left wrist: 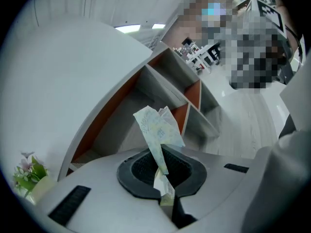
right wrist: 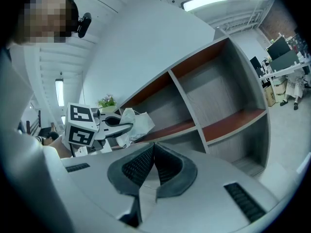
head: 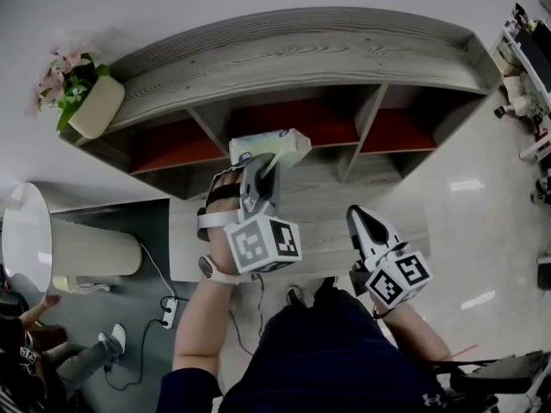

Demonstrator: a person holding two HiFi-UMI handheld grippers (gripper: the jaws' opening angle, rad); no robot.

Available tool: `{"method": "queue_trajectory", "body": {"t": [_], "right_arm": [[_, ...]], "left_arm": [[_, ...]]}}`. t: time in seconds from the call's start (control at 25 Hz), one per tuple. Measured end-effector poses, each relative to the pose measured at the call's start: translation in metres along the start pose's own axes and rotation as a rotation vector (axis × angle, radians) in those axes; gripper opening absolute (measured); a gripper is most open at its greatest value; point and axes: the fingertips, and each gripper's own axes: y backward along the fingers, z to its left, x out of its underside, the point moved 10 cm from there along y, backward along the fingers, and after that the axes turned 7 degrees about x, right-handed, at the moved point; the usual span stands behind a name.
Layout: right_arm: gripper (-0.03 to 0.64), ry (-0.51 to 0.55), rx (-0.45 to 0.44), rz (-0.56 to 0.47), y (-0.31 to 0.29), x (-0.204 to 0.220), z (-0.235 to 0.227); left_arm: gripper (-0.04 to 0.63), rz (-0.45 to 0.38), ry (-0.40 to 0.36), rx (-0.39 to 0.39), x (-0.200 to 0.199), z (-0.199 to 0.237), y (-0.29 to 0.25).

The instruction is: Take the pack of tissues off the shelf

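Tissue pack hangs in the air just in front of the shelf's middle compartment, clear of its boards. The left gripper has its jaws clamped tight on the pack's crumpled wrapper. The right gripper, further out from the shelf, has its jaws closed together on nothing.

This looks like an open office or lab room. Strip lights run along the ceiling, and a desk with monitors stands at the far side. The pale floor is glossy. A grey wood-grain shelf carrying a flower pot stands against the white wall, and a power strip lies cabled on the floor.
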Motion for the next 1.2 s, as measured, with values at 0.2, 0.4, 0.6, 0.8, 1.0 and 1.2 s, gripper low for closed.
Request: {"method": "queue_trajectory", "body": {"t": [0.2, 0.4, 0.6, 0.8, 1.0, 1.2], "right_arm": [[0.012, 0.004, 0.003, 0.008, 0.004, 0.004, 0.006], [0.012, 0.005, 0.015, 0.015, 0.008, 0.009, 0.010], [0.012, 0.006, 0.034, 0.025, 0.012, 0.014, 0.011], [0.012, 0.007, 0.059, 0.028, 0.018, 0.016, 0.007], [0.011, 0.005, 0.076, 0.030, 0.020, 0.017, 0.002], [0.012, 0.000, 0.084, 0.040, 0.020, 0.021, -0.003]], "left_arm": [[0.017, -0.037, 0.016, 0.015, 0.005, -0.018, 0.014], [0.017, -0.077, 0.042, 0.025, 0.013, -0.038, 0.023], [0.017, -0.085, 0.061, 0.032, 0.026, -0.063, 0.019], [0.017, -0.073, 0.087, 0.072, 0.042, -0.089, -0.001], [0.017, -0.052, 0.093, 0.112, 0.054, -0.110, -0.022], [0.017, -0.042, 0.100, 0.140, 0.066, -0.129, -0.046]]}}
